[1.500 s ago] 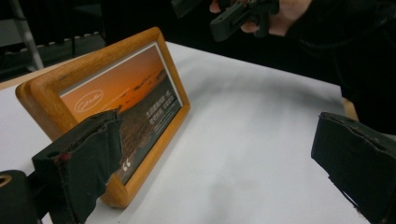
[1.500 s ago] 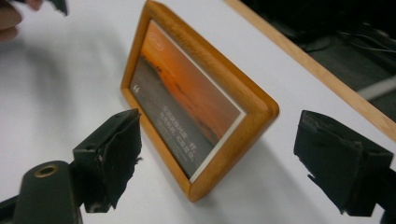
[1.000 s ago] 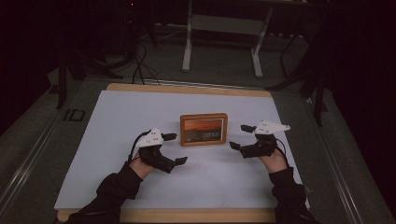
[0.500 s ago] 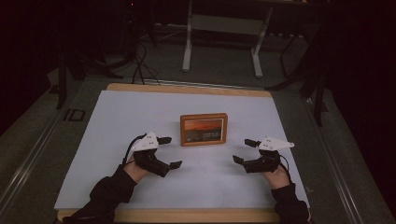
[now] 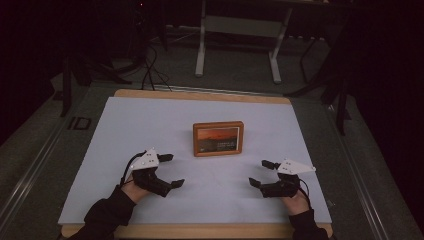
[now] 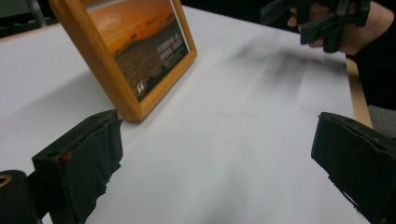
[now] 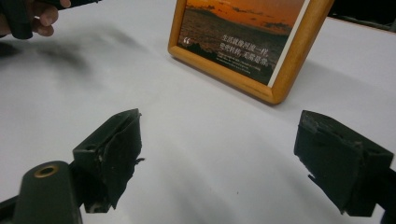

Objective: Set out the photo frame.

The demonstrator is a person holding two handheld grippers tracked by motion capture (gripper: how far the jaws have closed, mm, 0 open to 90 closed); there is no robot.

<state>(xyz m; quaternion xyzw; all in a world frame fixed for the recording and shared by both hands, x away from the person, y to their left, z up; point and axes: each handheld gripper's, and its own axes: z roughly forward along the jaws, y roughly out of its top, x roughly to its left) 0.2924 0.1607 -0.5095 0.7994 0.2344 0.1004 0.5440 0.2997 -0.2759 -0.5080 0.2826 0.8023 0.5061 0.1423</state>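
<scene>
Wooden frame: a small picture frame with an orange sunset print sits mid-table on the white sheet, lying on the sheet or perhaps propped; the angle is hard to judge.
Where it is: centre of the sheet, on the far side of both hands and roughly midway between them, touching neither.
Left gripper: near left of the frame, jaws spread wide and gripping nothing; in its own view the frame's near corner lies just beyond one jaw.
Right gripper: near right, jaws likewise parted and empty; its own view looks at the frame's lower edge from well apart.
What has changed: a second ago both grippers sat level with the frame, close at its sides; half a second ago they had drawn partly toward the near edge; now they are farther back still, and a little wider apart. The frame itself has not shifted.
What that means: I take it the frame has been let go and the hands are retreating, so the placing looks finished, or else a fresh approach is about to start.
Risk: little, with nothing held.
</scene>
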